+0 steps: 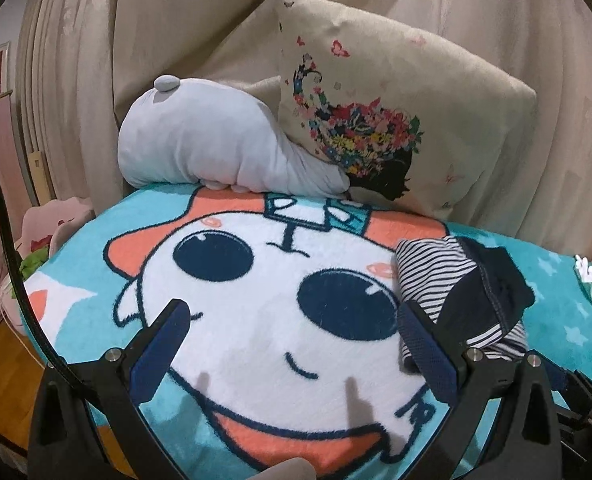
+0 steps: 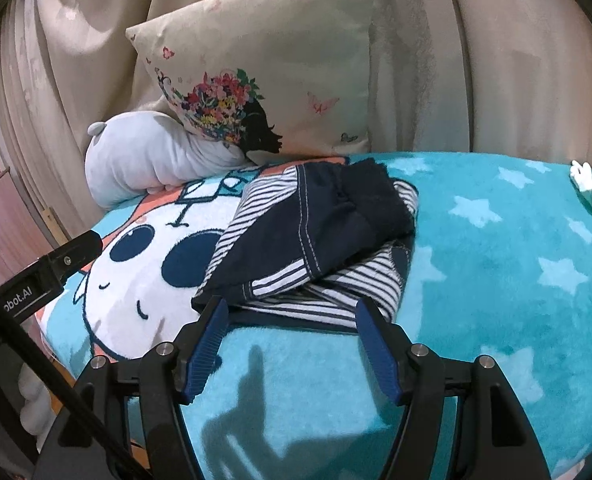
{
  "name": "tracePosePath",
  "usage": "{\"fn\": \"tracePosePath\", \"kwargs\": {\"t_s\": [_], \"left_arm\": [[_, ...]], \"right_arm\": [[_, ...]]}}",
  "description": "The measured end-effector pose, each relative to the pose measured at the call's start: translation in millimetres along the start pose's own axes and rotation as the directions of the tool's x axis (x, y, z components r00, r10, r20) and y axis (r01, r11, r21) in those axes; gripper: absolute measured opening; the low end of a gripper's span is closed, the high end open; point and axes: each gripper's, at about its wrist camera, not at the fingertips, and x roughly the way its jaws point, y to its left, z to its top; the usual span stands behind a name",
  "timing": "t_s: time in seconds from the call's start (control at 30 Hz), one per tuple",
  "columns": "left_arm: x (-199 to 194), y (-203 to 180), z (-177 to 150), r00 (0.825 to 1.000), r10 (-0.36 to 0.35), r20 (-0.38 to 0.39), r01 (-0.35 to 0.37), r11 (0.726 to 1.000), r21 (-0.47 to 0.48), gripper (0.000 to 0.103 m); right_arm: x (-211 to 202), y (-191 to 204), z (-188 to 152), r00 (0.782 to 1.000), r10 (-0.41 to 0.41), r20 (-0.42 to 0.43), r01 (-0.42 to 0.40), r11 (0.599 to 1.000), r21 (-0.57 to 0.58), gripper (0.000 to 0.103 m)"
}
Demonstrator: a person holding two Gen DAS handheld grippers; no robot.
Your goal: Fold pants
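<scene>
Left gripper (image 1: pixel 293 318): fingers spread wide, holding nothing, above the cartoon blanket (image 1: pixel 255 320). Grey plush (image 1: pixel 215 148) and floral cushion (image 1: pixel 396 120) behind. Pants (image 2: pixel 312 236), navy with striped lining, lie bunched on blanket. Right gripper (image 2: pixel 291 318): fingers apart, just before the pants' near edge.

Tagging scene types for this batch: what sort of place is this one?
Probably a bedroom: a plush cartoon blanket with a floral cushion and grey soft toy against beige curtains.
</scene>
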Motion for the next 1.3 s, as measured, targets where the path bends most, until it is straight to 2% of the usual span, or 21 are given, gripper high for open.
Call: {"fn": "tracePosePath", "kwargs": {"t_s": [0.17, 0.67, 1.3], "left_arm": [[6, -2, -2, 0.999, 0.025, -0.023, -0.025, 0.999, 0.020, 0.103], [14, -2, -4, 0.998, 0.019, -0.060, -0.018, 1.000, 0.025, 0.103], [19, 3, -5, 0.997, 0.022, -0.077, -0.021, 1.000, 0.010, 0.103]], "right_arm": [[6, 3, -3, 1.000, 0.001, -0.024, -0.001, 1.000, -0.005, 0.070], [9, -5, -3, 0.999, -0.039, -0.025, 0.039, 0.999, 0.006, 0.071], [11, 7, -7, 0.997, -0.076, -0.019, 0.075, 0.995, -0.058, 0.073]]}}
